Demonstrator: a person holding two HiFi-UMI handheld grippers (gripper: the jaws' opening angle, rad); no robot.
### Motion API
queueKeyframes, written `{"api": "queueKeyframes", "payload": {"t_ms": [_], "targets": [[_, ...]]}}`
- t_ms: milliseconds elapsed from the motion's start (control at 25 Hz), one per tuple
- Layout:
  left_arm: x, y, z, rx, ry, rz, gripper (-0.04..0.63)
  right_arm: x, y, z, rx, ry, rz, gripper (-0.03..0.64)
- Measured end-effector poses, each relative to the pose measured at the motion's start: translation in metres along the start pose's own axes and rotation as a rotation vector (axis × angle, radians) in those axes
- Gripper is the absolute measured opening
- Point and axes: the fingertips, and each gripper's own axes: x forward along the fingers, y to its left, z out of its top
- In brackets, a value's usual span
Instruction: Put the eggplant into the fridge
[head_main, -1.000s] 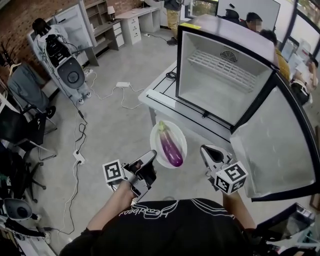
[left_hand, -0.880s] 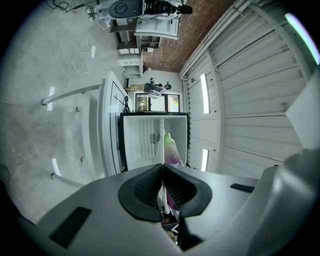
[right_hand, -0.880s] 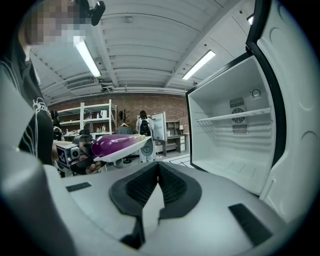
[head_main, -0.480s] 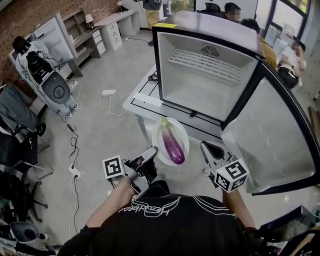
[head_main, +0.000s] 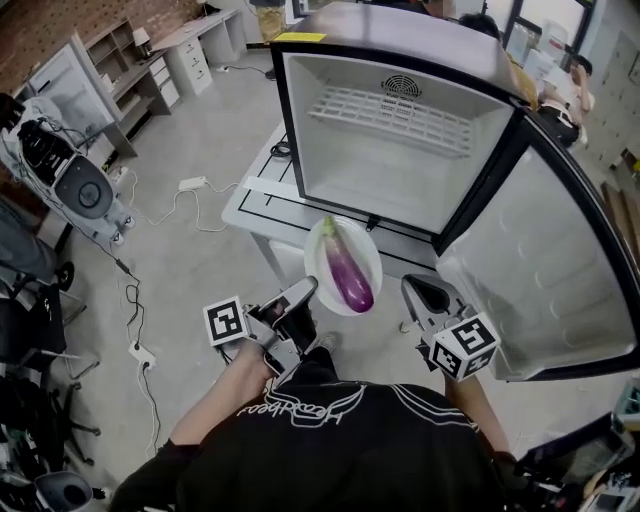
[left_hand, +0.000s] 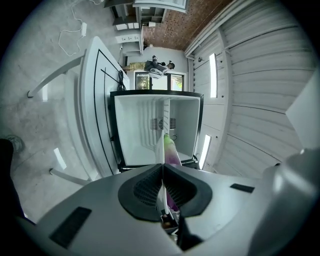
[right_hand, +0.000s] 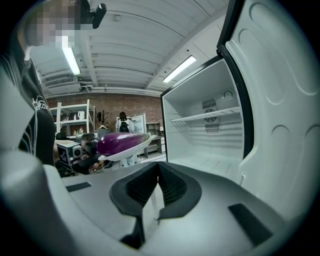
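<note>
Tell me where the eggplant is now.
In the head view the eggplant lies on a white plate at centre, held by the left hand-held gripper just in front of the open fridge.

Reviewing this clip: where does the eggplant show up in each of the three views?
Head view: the eggplant lies on the white plate at centre, just in front of the open fridge.
Left gripper view: centre, a purple sliver just above the jaws.
Right gripper view: left of centre, seen side-on.
Shared landmark: the open fridge behind it in all three.
</note>
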Motion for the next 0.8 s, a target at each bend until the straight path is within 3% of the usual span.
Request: {"api": "queueKeyframes", "payload": {"t_ms": [400, 800], "targets": [[0.054, 0.016, 0.055, 0.001, 0.073, 0.049, 0.019, 0.041, -0.037, 0.005, 0.047, 0.0, -0.077, 0.006], [0.11, 0.045, 0.085, -0.009, 0.144, 0.104, 0.02, 0.066, -0.071, -0.007, 0.097, 0.02, -0.143, 0.006]]}}
